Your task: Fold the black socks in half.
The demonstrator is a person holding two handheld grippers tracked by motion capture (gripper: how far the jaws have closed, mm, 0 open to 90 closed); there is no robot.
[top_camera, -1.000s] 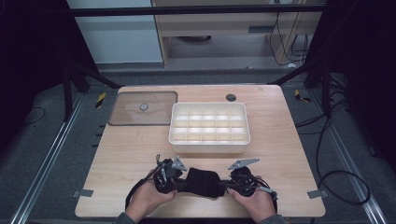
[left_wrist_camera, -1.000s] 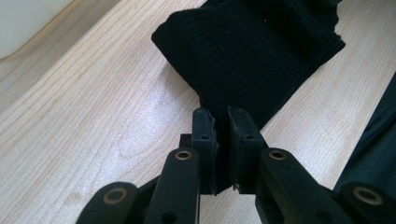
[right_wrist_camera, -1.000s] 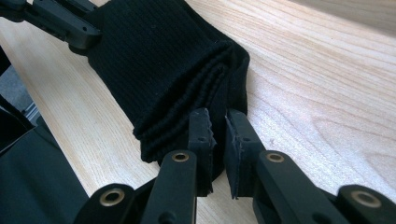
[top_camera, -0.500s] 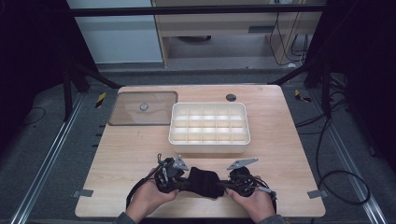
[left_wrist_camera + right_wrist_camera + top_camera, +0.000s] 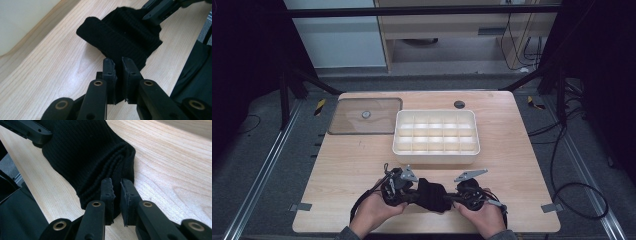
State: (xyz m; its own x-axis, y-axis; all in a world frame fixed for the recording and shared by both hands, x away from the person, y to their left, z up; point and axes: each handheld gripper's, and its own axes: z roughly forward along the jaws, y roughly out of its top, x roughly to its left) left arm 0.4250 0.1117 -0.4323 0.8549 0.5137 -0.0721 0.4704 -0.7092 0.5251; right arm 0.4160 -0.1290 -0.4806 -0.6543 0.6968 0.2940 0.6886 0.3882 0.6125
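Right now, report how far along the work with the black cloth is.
Done: the lid lies off beside the empty white compartment tray. In hand: both grippers, left and right, pinch the folded black cloth between them. Left, probably: placing it in the tray.

- The black cloth (image 5: 125,37) is a knitted fabric with fine ribs, matt and soft-looking.
- The desk (image 5: 342,170) is light wood with a visible grain, smooth, with a slight sheen.
- The left hand-held gripper (image 5: 118,66) has jaws of matt black plastic with brass-coloured rivets.
- The compartment box (image 5: 436,155) looks like smooth white plastic.
- The lid (image 5: 362,125) is clear brownish plastic, glossy.
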